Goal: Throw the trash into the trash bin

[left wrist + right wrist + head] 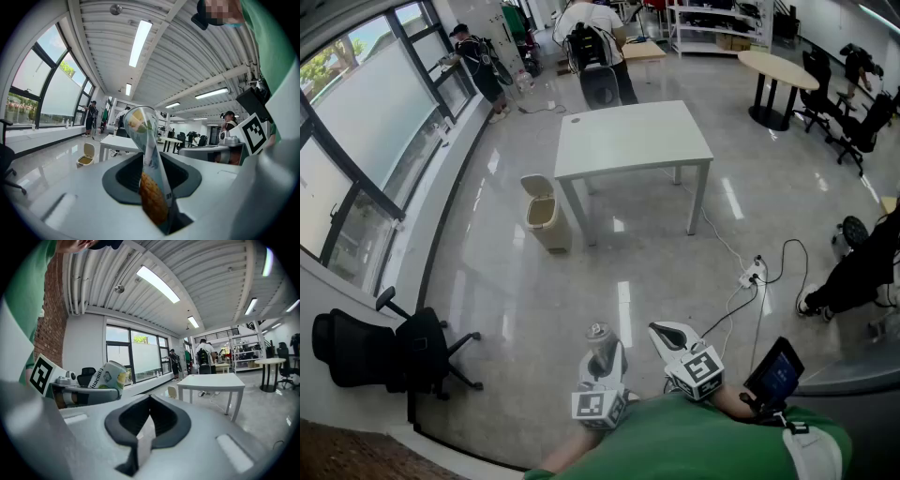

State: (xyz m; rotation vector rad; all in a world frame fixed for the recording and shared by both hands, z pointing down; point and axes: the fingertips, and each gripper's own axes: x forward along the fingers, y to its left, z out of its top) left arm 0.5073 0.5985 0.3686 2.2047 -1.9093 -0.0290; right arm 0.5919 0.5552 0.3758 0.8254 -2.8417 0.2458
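A crumpled snack packet [599,343] stands upright between the jaws of my left gripper [602,361], which is shut on it. In the left gripper view the packet [146,154] fills the middle of the jaw gap, its yellow print low down. My right gripper [673,339] is beside it on the right, shut with nothing in it; its jaws [149,404] meet in a thin line. The beige trash bin [546,214] stands with its lid up on the floor by the white table's [628,136] left legs, well ahead of both grippers. The bin [86,157] [173,392] looks small in both gripper views.
A black office chair [394,352] stands at the left by the window wall. A power strip with cables [754,274] lies on the floor at the right, near a seated person [862,262]. Other people [591,37] and a round table [778,70] are far behind.
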